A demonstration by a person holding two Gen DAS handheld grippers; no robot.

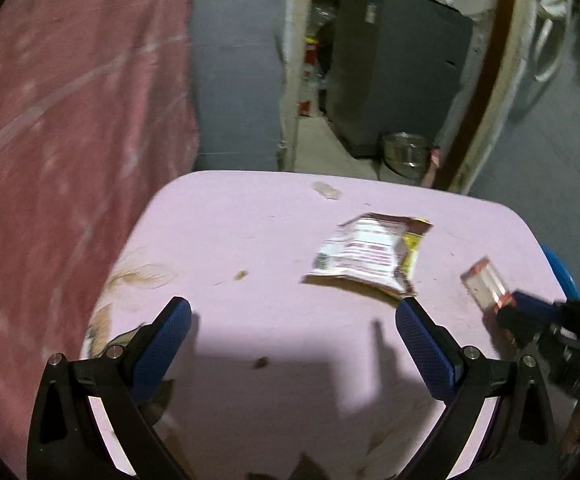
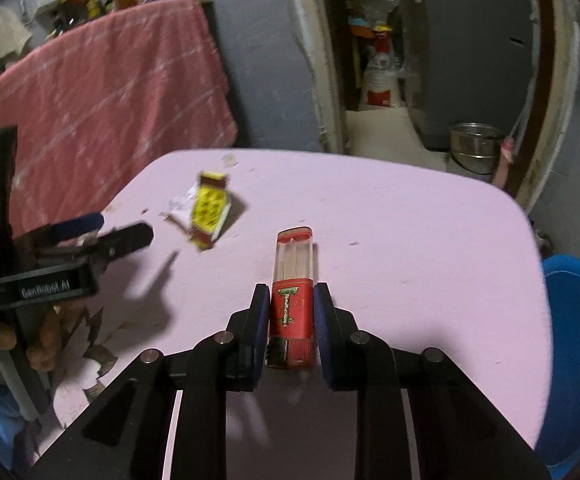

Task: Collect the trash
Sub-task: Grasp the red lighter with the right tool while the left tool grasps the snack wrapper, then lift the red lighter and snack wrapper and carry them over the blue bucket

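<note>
A pink table (image 1: 250, 232) holds trash. My right gripper (image 2: 291, 300) is shut on a red and clear plastic wrapper (image 2: 292, 312) and holds it just above the table; the wrapper also shows in the left wrist view (image 1: 484, 284) with the right gripper (image 1: 510, 308) at the far right. A crumpled white and yellow snack packet (image 1: 366, 254) lies mid-table; it also shows in the right wrist view (image 2: 208, 210). My left gripper (image 1: 294, 312) is open and empty, just short of the packet. It also shows in the right wrist view (image 2: 126, 228).
A small pale scrap (image 1: 326, 190) lies near the table's far edge, with crumbs (image 1: 242, 275) closer in. A blue bin (image 2: 578, 340) stands right of the table. A pink-covered bed (image 1: 70, 140) is on the left. A steel pot (image 1: 406, 154) sits on the floor beyond.
</note>
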